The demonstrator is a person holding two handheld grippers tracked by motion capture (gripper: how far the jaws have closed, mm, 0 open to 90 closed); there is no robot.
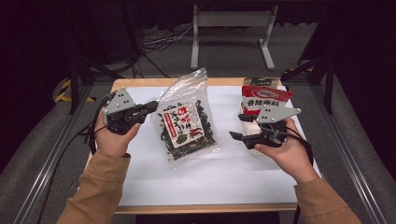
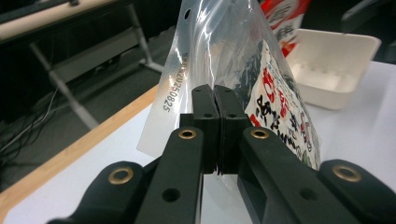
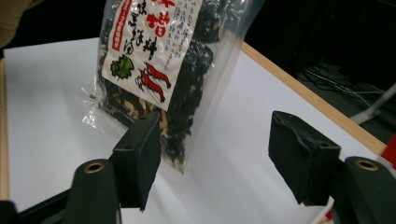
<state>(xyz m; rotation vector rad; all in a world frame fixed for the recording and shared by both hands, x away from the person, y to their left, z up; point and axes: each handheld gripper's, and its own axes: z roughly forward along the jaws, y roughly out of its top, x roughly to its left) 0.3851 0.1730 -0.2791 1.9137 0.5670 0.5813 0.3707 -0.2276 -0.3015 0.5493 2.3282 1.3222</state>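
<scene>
The desk (image 1: pixel 219 186) carried a clear bag (image 1: pixel 187 123) of dark snack at its middle, long axis running away from the person, its left edge lifted. The left gripper (image 1: pixel 148 108) had its fingers (image 2: pixel 205 122) clamped shut on that edge. The right gripper (image 1: pixel 239 127) lay to the bag's right, fingers (image 3: pixel 140 156) wide apart and empty, facing its lower corner.

dark room, grey floor (image 1: pixel 37 140), metal stand (image 1: pixel 232 28)
</scene>
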